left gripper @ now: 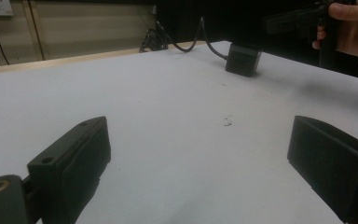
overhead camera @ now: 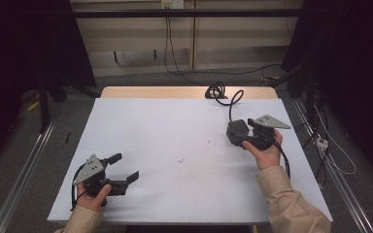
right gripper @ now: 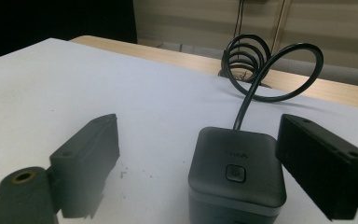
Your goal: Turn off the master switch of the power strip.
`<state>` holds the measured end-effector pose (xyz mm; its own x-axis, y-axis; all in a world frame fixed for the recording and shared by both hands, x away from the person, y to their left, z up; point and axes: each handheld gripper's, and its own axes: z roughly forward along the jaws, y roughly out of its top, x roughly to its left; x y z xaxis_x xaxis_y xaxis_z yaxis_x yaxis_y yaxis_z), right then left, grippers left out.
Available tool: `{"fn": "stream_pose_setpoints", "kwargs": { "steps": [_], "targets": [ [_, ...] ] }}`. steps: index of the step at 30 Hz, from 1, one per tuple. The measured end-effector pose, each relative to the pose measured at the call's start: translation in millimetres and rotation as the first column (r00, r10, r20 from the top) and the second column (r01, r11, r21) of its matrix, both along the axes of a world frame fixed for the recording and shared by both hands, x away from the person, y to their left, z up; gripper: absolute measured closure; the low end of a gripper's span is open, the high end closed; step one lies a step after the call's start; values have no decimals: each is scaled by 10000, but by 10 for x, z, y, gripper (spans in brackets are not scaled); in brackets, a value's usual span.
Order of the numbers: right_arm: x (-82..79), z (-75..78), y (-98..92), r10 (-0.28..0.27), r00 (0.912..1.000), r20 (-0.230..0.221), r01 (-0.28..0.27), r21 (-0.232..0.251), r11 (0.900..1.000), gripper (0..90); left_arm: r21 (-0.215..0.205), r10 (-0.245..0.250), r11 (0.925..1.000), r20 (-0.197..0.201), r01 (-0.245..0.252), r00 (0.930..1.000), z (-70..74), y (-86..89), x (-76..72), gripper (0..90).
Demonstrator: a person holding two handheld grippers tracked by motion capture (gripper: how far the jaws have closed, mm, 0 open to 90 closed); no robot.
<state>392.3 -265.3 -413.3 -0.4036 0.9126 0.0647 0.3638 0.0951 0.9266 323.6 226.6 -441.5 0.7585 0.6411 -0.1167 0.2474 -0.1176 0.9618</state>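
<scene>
The dark grey box [right gripper: 237, 179] with a stiff coiled cable [right gripper: 256, 65] sits near the bench's [overhead camera: 175, 136] far right corner, between the wide right claw [right gripper: 205, 163]. It looks rigid, smooth and light; its flat sides suit gripping. The left claw [left gripper: 200, 158] gapes empty.

Resting low at the white worktop [overhead camera: 175, 126] near-left corner: left hand-held gripper [overhead camera: 126, 167], jaws gaping. Hovering right: right hand-held gripper [overhead camera: 233, 132] beside black box [overhead camera: 236, 130].

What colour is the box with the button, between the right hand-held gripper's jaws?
Dark grey box, black cable; clearest in the right gripper view.
</scene>
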Motion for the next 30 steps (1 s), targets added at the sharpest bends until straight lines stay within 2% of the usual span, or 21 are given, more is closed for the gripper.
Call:
{"fn": "stream_pose_setpoints", "kwargs": {
  "steps": [10,14,22,30],
  "targets": [
    [33,-3,-52,14,10000,-47,-13,157,9999,306,80,-98,9999,71,98,9999,2,2,8,57],
    [43,4,-61,-64,10000,-57,65,208,9998,360,-7,-19,10000,-15,19,10000,1,-1,-3,57],
    [71,4,-70,-33,10000,-90,37,397,9992,429,39,-83,10000,7,83,10000,-2,1,4,57],
    [86,-17,-92,-90,9996,-257,100,367,9993,478,108,-122,9999,28,122,9999,-1,1,6,57]
  ]
}}
